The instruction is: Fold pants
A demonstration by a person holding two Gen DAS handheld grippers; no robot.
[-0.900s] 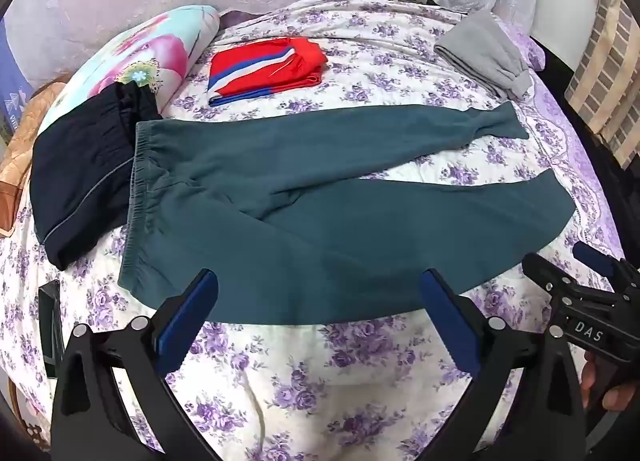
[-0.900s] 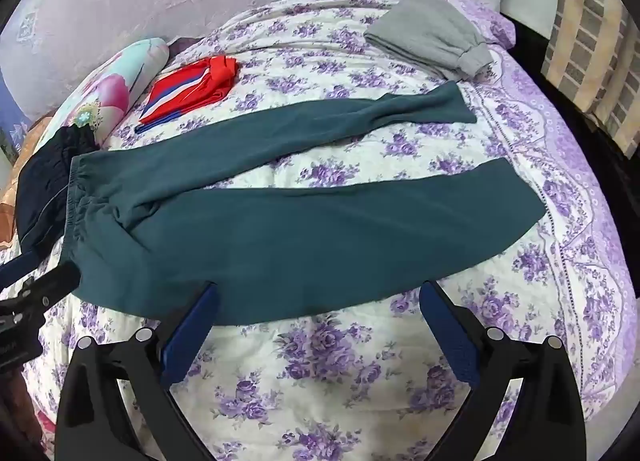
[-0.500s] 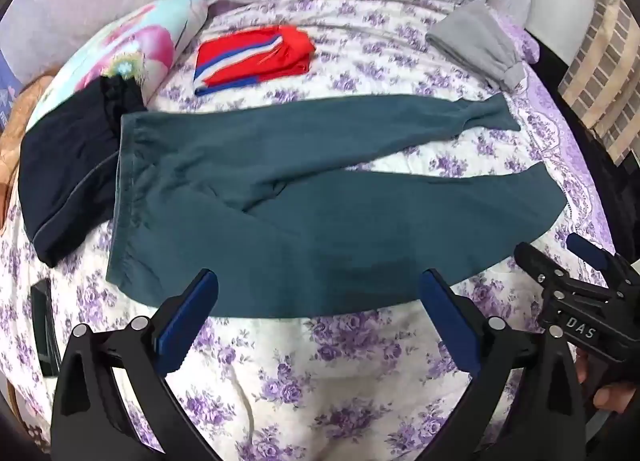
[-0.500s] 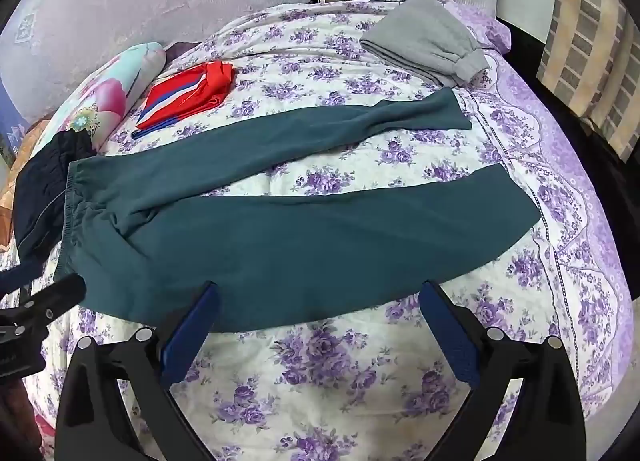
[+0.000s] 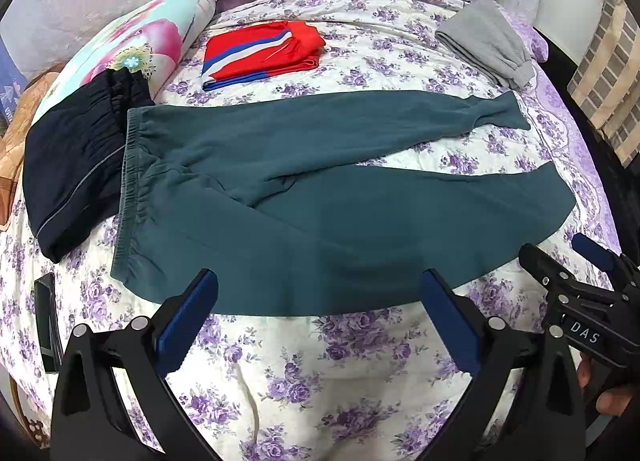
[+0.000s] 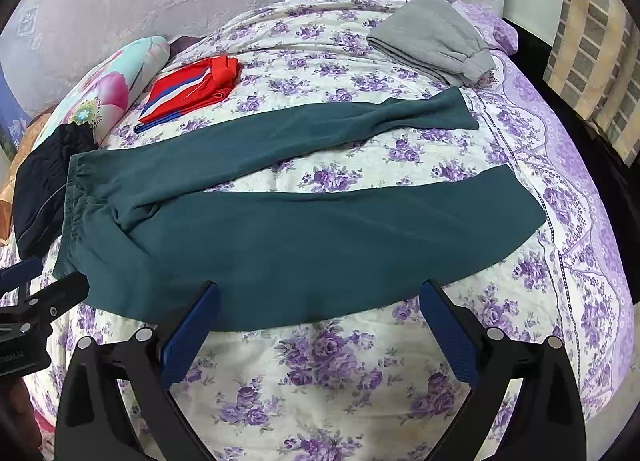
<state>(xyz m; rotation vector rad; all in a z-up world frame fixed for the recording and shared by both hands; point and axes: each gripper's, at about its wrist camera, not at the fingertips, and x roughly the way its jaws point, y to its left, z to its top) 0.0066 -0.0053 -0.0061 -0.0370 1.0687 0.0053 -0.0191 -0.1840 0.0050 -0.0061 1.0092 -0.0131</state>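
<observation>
In the left wrist view, the left gripper (image 5: 318,317) was seen released, its jaws spread wide and empty above the flowered bedspread (image 5: 320,373). Against the frames of a moment before, the near edge of the teal pants (image 5: 320,197) had drawn closer to the fingertips and the whole bed sat lower and larger in the picture, so an approach toward the cloth was judged to be under way, with no grasp yet made. The right gripper (image 5: 580,293) was seen at 4 o'clock, near the cuff of the near leg; its jaws appeared parted with nothing between them.

The pants were laid flat across the middle of the bed, waistband at 9 o'clock, both legs running toward 3 o'clock and splayed apart, the far leg slightly twisted near its cuff. The waistband touched a dark garment (image 5: 76,165). Folded red shorts (image 5: 264,53) and a grey garment (image 5: 484,41) lay well apart at 12 and 1 o'clock.

In the right wrist view, the right gripper (image 6: 320,321) was likewise found unclenched and empty, with the near leg's edge just beyond its fingertips, lower in frame than before. The pants (image 6: 320,229) remained unfolded, so the first fold was judged still to be done.
</observation>
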